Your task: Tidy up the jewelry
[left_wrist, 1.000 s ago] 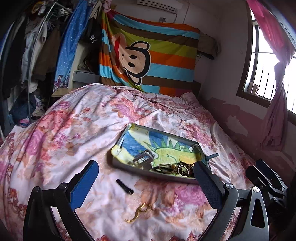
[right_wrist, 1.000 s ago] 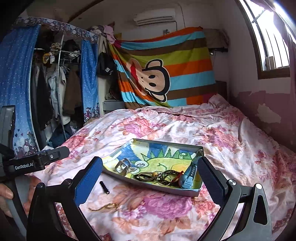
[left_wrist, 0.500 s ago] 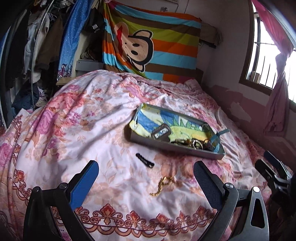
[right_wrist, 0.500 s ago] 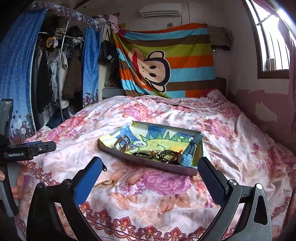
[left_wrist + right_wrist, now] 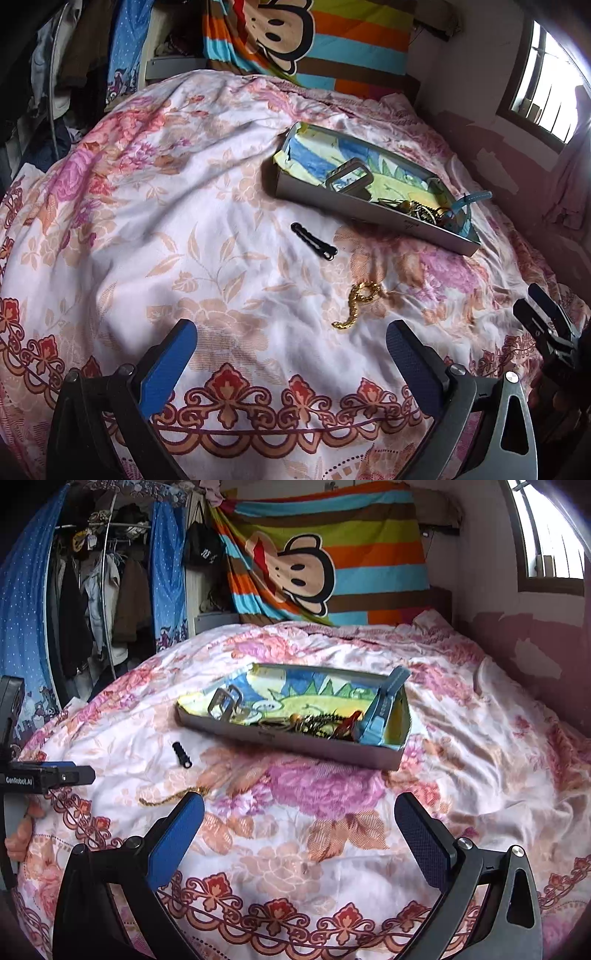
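Observation:
A shallow grey box (image 5: 351, 206) (image 5: 295, 740) with a cartoon-printed floor lies on the floral bedspread. It holds a metal watch band (image 5: 349, 179) (image 5: 225, 701), a tangle of chains and beads (image 5: 421, 212) (image 5: 314, 722) and a blue strap (image 5: 382, 710). On the spread in front of it lie a black hair clip (image 5: 314, 242) (image 5: 182, 754) and a gold chain (image 5: 356, 302) (image 5: 170, 797). My left gripper (image 5: 291, 354) hangs open and empty just short of the gold chain. My right gripper (image 5: 299, 823) is open and empty, short of the box.
The floral bedspread (image 5: 166, 221) covers the whole bed, with its patterned hem near me. A striped monkey blanket (image 5: 325, 561) hangs behind the bed. A clothes rack (image 5: 96, 602) stands at left, a window (image 5: 550, 535) at right. A hand (image 5: 22, 834) holds the left gripper.
Both grippers have drawn back from the box toward the foot of the bed and tilted down. The box, clip and gold chain now lie farther ahead. Nothing was picked up.

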`<control>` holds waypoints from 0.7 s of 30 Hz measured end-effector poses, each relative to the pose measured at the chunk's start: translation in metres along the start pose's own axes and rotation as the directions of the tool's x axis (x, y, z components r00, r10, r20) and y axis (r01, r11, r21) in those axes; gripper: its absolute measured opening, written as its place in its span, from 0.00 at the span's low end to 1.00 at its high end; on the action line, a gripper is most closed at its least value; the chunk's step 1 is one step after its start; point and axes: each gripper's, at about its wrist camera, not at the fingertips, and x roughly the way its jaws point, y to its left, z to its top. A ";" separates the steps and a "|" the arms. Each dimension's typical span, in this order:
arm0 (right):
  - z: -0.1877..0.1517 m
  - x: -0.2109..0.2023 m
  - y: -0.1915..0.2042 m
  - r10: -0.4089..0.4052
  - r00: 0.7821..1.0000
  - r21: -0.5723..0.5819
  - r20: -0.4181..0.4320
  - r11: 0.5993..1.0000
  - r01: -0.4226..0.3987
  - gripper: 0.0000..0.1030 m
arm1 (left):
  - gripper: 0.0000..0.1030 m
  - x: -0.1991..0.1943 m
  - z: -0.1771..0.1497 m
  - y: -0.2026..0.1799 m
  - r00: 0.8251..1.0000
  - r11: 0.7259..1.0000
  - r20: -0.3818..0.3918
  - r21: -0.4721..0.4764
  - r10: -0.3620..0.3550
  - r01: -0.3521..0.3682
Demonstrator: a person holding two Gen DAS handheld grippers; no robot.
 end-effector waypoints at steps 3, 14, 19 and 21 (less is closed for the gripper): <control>-0.003 0.012 0.007 0.036 0.998 -0.021 -0.044 0.999 -0.037 0.98 | 1.00 0.003 0.003 0.000 1.000 1.000 -0.009 0.007 0.018 -0.017; 0.006 0.063 0.033 0.202 0.965 -0.094 -0.167 0.971 -0.220 0.98 | 1.00 0.030 0.041 0.016 0.997 0.997 -0.016 -0.042 -0.071 0.070; 0.013 0.085 0.038 0.305 0.935 -0.098 -0.184 0.940 -0.326 0.98 | 0.96 0.051 0.059 0.024 0.985 0.981 -0.007 -0.095 -0.170 0.169; 0.013 0.090 0.043 0.337 0.923 -0.109 -0.185 0.926 -0.360 0.92 | 0.90 0.059 0.066 0.024 0.978 0.973 -0.004 -0.102 -0.209 0.208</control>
